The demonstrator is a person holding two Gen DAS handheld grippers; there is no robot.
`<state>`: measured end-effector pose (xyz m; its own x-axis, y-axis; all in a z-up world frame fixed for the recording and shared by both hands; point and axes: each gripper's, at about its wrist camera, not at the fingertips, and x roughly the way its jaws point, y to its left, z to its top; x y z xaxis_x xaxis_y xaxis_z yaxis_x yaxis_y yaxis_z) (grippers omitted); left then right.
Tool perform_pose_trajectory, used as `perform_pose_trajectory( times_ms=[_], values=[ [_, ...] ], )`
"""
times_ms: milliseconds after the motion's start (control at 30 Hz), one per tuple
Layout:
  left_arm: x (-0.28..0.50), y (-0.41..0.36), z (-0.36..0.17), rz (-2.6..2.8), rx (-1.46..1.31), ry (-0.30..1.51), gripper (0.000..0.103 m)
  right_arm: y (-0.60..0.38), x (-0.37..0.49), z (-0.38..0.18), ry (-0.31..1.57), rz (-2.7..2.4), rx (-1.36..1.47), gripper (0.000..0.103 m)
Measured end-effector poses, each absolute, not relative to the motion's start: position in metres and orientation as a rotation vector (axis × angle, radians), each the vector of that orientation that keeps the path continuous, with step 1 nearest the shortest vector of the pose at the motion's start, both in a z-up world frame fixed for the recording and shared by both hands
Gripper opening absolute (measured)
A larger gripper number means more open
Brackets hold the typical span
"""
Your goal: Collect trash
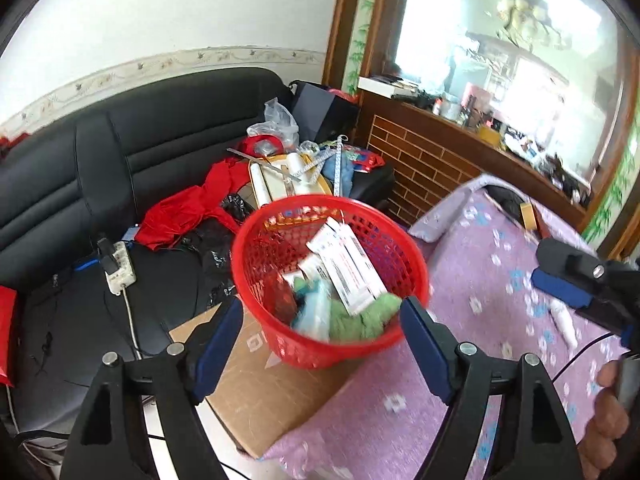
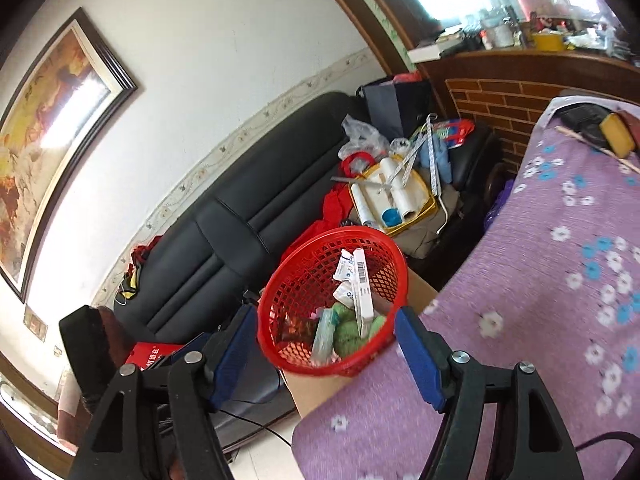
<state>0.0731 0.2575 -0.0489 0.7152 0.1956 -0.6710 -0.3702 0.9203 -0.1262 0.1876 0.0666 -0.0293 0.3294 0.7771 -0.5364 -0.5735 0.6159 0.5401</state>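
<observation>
Both tongs, left tongs [image 1: 322, 322] and right tongs [image 2: 326, 346], gape empty before the red basket [image 1: 256, 276] of trash on the cardboard box [image 1: 256, 392]; next we seek remaining litter on the purple bedspread [image 1: 480, 280].

One red mesh basket [image 1: 332, 280] atop one cardboard box [image 1: 256, 380], near the corner of one purple floral cloth [image 1: 472, 360]. Inside the basket: at least three white cartons [image 1: 348, 268], one green cloth [image 1: 360, 320], one pale blue packet [image 1: 314, 312]; exact tally blurred. One black sofa [image 1: 140, 160] behind, carrying one white power strip [image 1: 118, 266], one red garment [image 1: 184, 212] and one yellow-rimmed tray [image 2: 394, 196] with three white rolls [image 2: 390, 170]. One framed painting [image 2: 52, 140] on the wall.
</observation>
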Motion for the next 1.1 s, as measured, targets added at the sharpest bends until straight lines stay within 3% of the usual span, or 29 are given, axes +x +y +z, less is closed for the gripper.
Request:
perform_pose_trajectory(
  times_ms=[500, 1100],
  values=[
    [0.031, 0.193, -0.013, 0.402, -0.221, 0.638, 0.081, -0.036, 0.117, -0.007, 0.695, 0.773, 0.333, 0.083],
    [0.014, 0.205, -0.018, 0.519, -0.198, 0.651, 0.081, -0.029, 0.115, -0.004, 0.713, 0.785, 0.295, 0.083]
  ],
)
